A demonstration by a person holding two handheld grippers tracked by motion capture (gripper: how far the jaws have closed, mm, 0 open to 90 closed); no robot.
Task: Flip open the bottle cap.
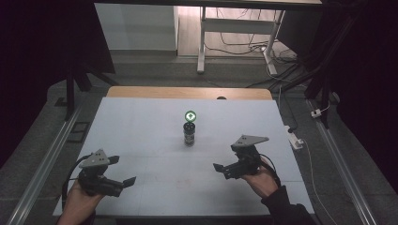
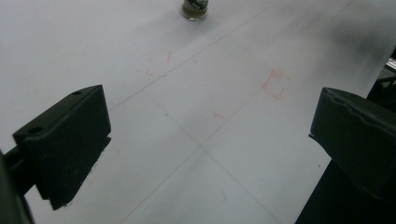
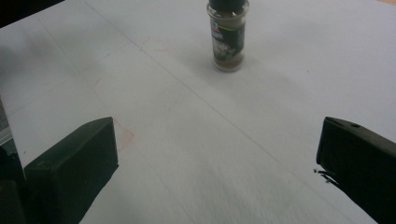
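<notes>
Approach step: both claws empty, jaws wide, left claw (image 1: 126, 181) and right claw (image 1: 219, 167) near bench (image 1: 141, 131) front edge. Next: close on spice jar (image 1: 189, 133) mid-bench, upright.

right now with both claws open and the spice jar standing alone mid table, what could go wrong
The spice jar is tall, narrow and upright on the smooth white table, so a sideways nudge from one finger could tip it.
The right claw and left claw both stand open and aim toward the jar; if both close in together they might collide.
A grasp high on the cap may make it pivot.
</notes>
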